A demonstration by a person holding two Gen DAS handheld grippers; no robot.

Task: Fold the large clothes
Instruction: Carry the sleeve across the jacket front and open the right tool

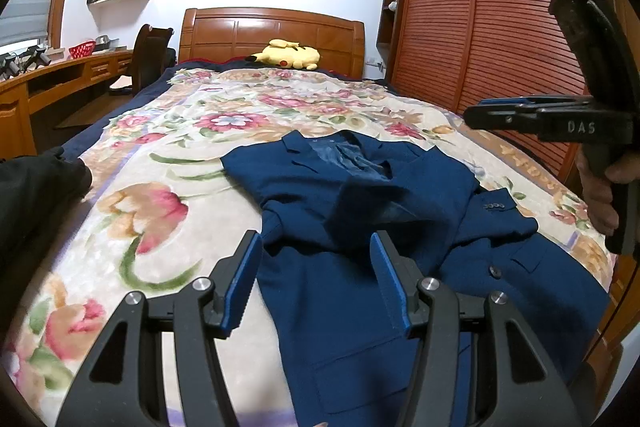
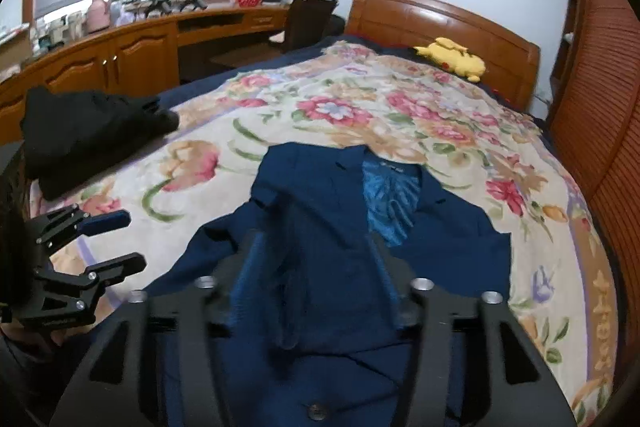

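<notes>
Item: blue suit jacket [image 1: 360, 211], front up on the floral blanket [image 1: 168, 155], collar toward the headboard [image 1: 272, 31], one sleeve [image 1: 384, 211] already laid across the chest, the other sleeve and lower half unfolded as I read it. My left gripper [image 1: 316, 279] hovers over the hem with its jaws apart and nothing between them; my right gripper [image 2: 316, 267] is blurred, jaws parted above the cloth, gripping nothing. Also present: a folded black garment [image 2: 92, 131] near the blanket's edge, so I judge one piece finished and this one barely begun.
</notes>
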